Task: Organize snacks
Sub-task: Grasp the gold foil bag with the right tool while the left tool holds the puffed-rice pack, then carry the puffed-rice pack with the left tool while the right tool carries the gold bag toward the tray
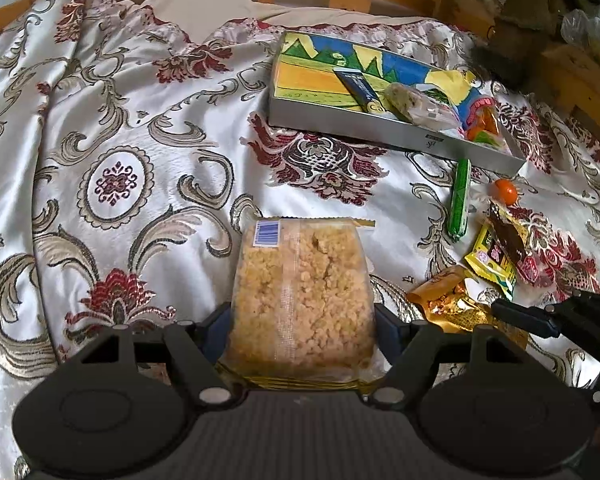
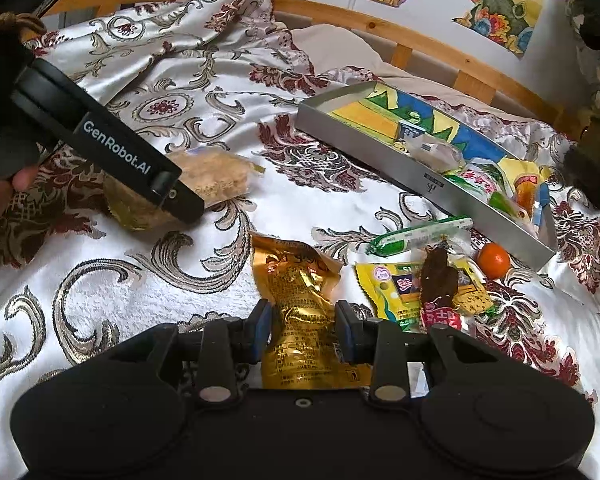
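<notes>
My left gripper (image 1: 302, 326) is shut on a clear pack of puffed rice cake (image 1: 302, 288) and holds it over the bedspread; the pack also shows in the right wrist view (image 2: 216, 176) behind the left gripper's body. My right gripper (image 2: 302, 330) has its fingers on either side of a gold foil snack pouch (image 2: 300, 292) lying on the bedspread, close to its sides. The silver tray (image 1: 380, 130) with a colourful lining holds several snacks; it also shows in the right wrist view (image 2: 380, 160).
A green sausage stick (image 2: 416, 236), a small orange (image 2: 493, 261), a yellow packet (image 2: 396, 288) and a dark brown snack (image 2: 438, 276) lie on the bedspread in front of the tray. A wooden bed rail (image 2: 420, 36) runs behind.
</notes>
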A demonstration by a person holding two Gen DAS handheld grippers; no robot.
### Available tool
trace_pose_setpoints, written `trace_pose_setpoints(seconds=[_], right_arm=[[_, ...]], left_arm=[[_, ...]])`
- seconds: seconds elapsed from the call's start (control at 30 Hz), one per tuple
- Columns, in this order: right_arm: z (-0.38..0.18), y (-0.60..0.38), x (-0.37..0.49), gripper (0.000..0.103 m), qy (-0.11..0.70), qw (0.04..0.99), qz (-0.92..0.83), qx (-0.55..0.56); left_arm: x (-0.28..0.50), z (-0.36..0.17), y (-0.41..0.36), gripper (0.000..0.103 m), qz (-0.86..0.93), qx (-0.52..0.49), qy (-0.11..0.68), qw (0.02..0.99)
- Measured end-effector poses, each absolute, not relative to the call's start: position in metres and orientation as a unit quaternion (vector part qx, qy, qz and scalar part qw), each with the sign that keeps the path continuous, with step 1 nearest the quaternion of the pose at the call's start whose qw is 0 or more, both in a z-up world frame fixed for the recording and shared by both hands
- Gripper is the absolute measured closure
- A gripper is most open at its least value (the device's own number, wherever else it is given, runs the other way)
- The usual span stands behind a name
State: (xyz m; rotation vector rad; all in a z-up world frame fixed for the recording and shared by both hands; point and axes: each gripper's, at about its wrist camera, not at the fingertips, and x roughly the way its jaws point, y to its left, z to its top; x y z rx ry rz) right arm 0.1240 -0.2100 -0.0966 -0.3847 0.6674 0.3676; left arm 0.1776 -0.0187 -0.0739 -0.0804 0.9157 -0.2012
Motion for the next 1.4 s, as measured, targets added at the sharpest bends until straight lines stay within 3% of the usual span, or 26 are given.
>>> trace_pose_setpoints(seconds=[0.87,0.97,1.4], right_arm=[[-0.093,-0.206,0.121,0.068,0.267,0.924,0.146,-0.234],[-0.092,-0.205,0.119,0.072,0.258,0.925,0.143,-0.241],[-0.097,-0.198,0.116,0.075,0.253,0.914,0.135,-0.287]], left_arm=[[0.170,-0.065,-0.013,0.027,-0.088,-0.087,0.407,0.905],[0.169,-0.061,-0.013,0.027,-0.082,-0.091,0.393,0.911],[0.166,-0.059,-0.013,0.027,-0.083,-0.099,0.387,0.913]])
